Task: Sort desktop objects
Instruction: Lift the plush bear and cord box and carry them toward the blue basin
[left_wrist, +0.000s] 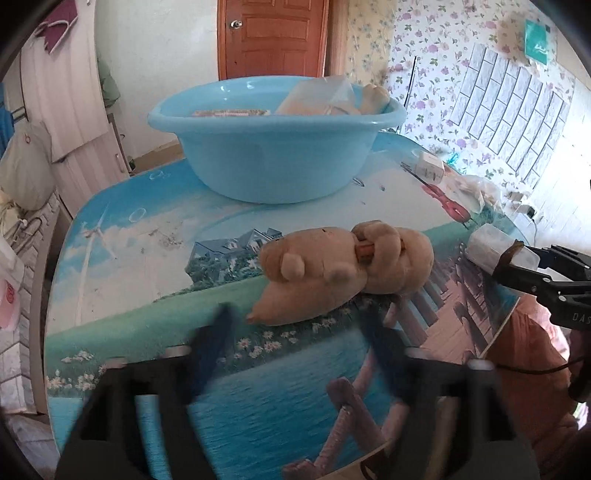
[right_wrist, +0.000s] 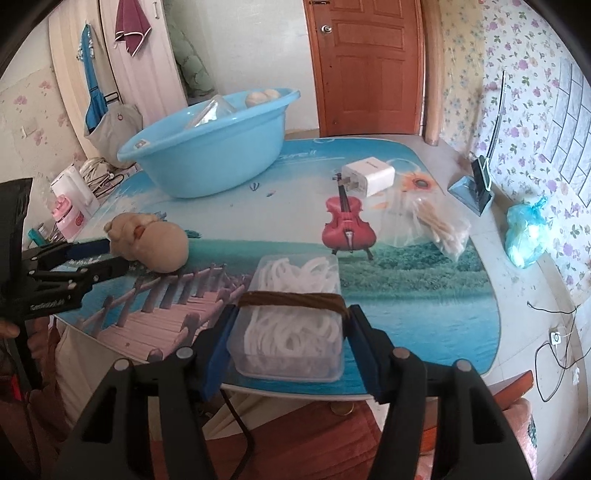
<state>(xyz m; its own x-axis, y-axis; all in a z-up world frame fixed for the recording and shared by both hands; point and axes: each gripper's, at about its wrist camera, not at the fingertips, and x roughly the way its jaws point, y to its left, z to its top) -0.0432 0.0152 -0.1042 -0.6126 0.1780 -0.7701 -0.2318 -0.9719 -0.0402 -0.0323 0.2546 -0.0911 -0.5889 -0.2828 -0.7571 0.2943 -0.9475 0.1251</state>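
A tan plush toy (left_wrist: 332, 269) lies on its side on the printed tabletop (left_wrist: 147, 258). My left gripper (left_wrist: 297, 321) is open, its blurred blue pads (left_wrist: 218, 332) on either side of the toy's near end; whether they touch it is unclear. The right wrist view has the same toy (right_wrist: 155, 243) at the left gripper's (right_wrist: 110, 256) tips. My right gripper (right_wrist: 293, 343) is shut on a clear plastic box (right_wrist: 291, 321) of white loops bound with a brown band, near the table's front edge. The light blue basin (left_wrist: 273, 158) stands at the back, holding a clear bag, a flat packet and another plush.
A white charger plug (right_wrist: 369, 173) and a clear bag of wooden sticks (right_wrist: 439, 221) lie right of centre. A dark stand (right_wrist: 476, 188) sits at the right edge, a blue plastic bag (right_wrist: 524, 232) beyond it. A pink bottle (right_wrist: 70, 218) and cables sit off the left side.
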